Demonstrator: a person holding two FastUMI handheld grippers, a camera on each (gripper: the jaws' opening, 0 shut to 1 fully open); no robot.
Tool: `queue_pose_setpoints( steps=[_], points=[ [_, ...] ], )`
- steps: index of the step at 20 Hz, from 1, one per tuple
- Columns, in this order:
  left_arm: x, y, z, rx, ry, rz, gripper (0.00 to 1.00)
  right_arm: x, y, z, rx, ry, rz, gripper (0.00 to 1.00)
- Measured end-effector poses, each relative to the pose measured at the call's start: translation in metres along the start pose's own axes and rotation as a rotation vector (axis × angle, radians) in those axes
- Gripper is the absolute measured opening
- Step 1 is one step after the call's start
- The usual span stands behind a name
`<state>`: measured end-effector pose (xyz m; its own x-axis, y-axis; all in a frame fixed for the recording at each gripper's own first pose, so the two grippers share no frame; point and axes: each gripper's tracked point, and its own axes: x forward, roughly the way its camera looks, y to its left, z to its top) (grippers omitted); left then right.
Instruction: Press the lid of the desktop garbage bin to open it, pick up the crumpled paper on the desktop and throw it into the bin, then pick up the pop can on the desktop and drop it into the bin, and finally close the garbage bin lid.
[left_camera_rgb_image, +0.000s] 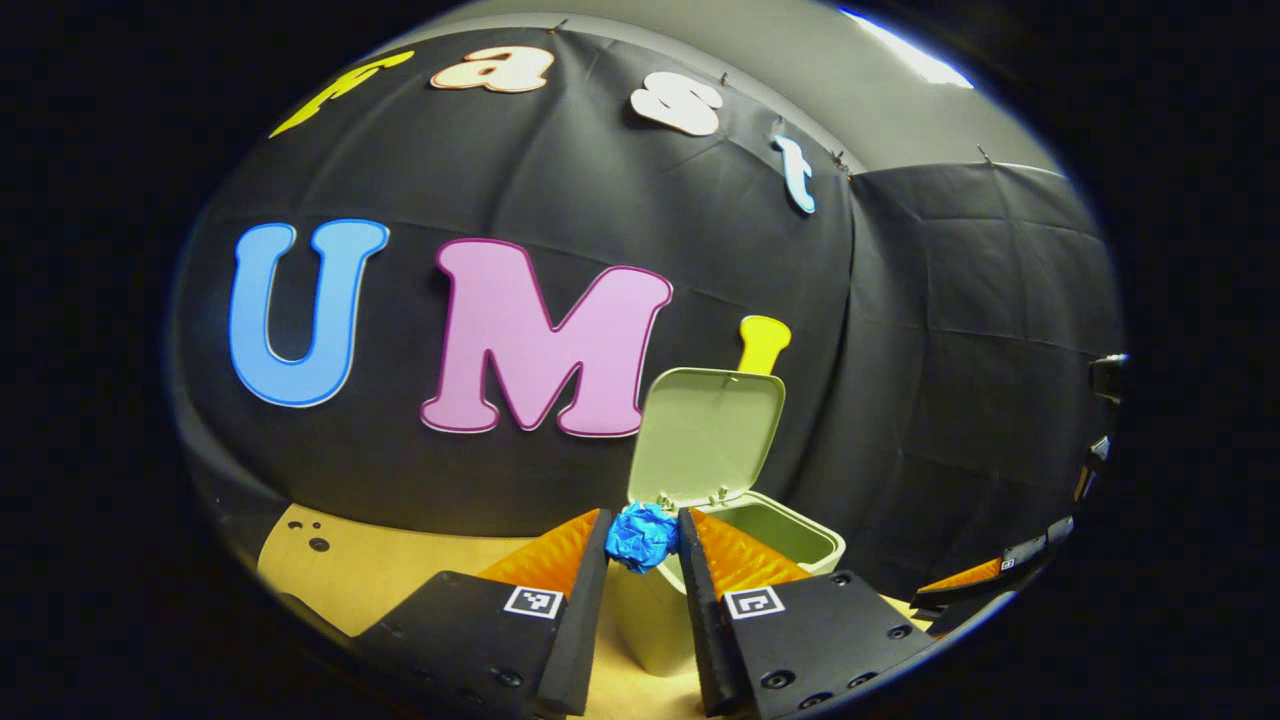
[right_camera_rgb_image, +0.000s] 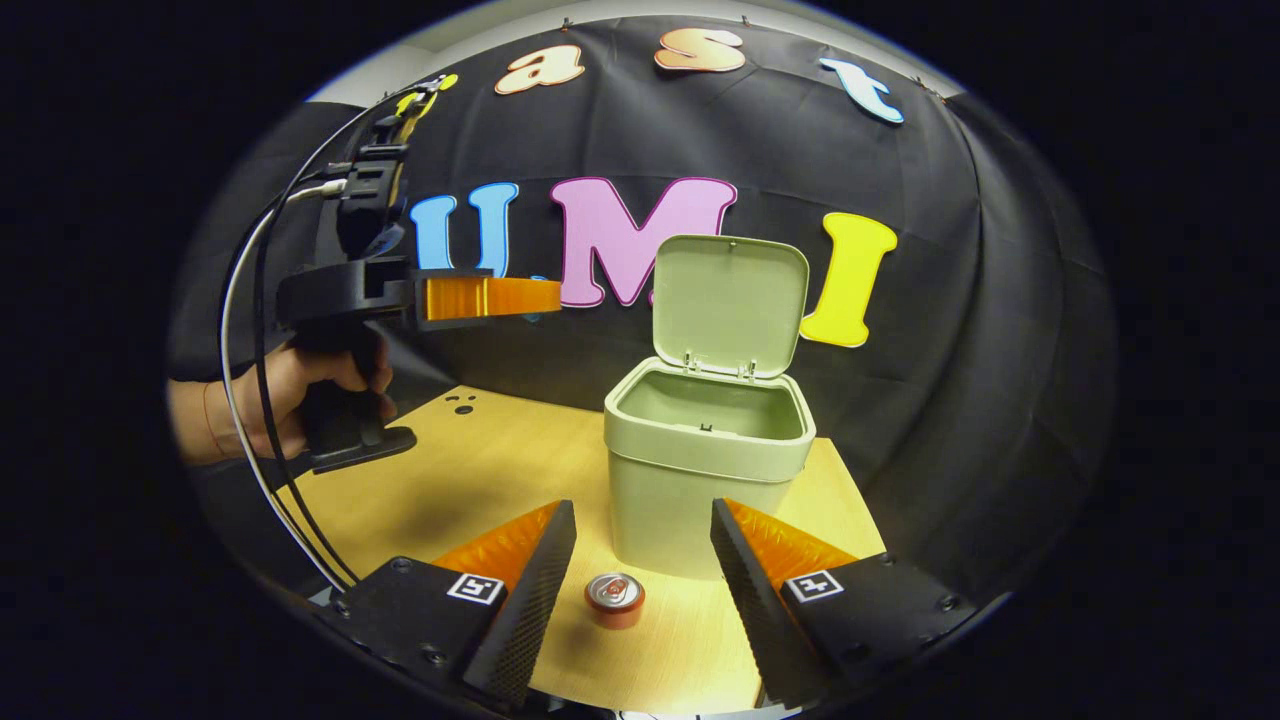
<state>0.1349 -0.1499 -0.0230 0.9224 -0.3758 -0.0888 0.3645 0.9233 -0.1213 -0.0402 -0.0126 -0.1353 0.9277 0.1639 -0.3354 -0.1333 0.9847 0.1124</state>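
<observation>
A pale wooden tabletop (right_camera_rgb_image: 480, 470) ran back to the black cloth wall (right_camera_rgb_image: 960, 300) of the booth. Nearest in the right gripper view, the right gripper (right_camera_rgb_image: 643, 545) hung low over the table with its jaws released and wide apart, holding nothing; between its fingers, on the wood, stood the small red pop can (right_camera_rgb_image: 614, 598) with its silver top upward, just in front of the bin. Behind the can sat the pale green plastic garbage bin (right_camera_rgb_image: 700, 470), its hinged lid (right_camera_rgb_image: 730, 305) standing upright at the far rim, the inside showing nothing I could make out. To the left and higher up, a hand (right_camera_rgb_image: 290, 395) gripped the handle of the left gripper (right_camera_rgb_image: 540, 296), which pointed rightward toward the bin, well above the table. In the left gripper view, the left gripper (left_camera_rgb_image: 643, 525) was clenched on the crumpled blue paper ball (left_camera_rgb_image: 641, 536), both fingers pressing its sides, with the paper held over the near rim of the open bin (left_camera_rgb_image: 800, 535). Two small dark holes (right_camera_rgb_image: 462, 404) marked the far left of the tabletop.
</observation>
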Motion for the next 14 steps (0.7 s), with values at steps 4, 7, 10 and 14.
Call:
queue_pose_setpoints(
  steps=[4,7,10,14],
  points=[
    [0.024,-0.014,-0.007,0.019,0.015,-0.039,0.43,0.000,-0.007,-0.002,0.005,0.002,-0.017,0.87],
    [0.044,-0.021,-0.019,0.013,0.045,-0.058,0.45,-0.004,-0.011,-0.005,0.011,0.007,-0.029,0.87],
    [0.060,-0.025,-0.038,-0.003,0.089,-0.067,0.45,-0.005,-0.015,-0.006,0.018,0.009,-0.040,0.86],
    [0.078,-0.034,-0.063,0.003,0.146,-0.079,0.45,-0.006,-0.017,-0.011,0.023,0.017,-0.046,0.86]
  ],
)
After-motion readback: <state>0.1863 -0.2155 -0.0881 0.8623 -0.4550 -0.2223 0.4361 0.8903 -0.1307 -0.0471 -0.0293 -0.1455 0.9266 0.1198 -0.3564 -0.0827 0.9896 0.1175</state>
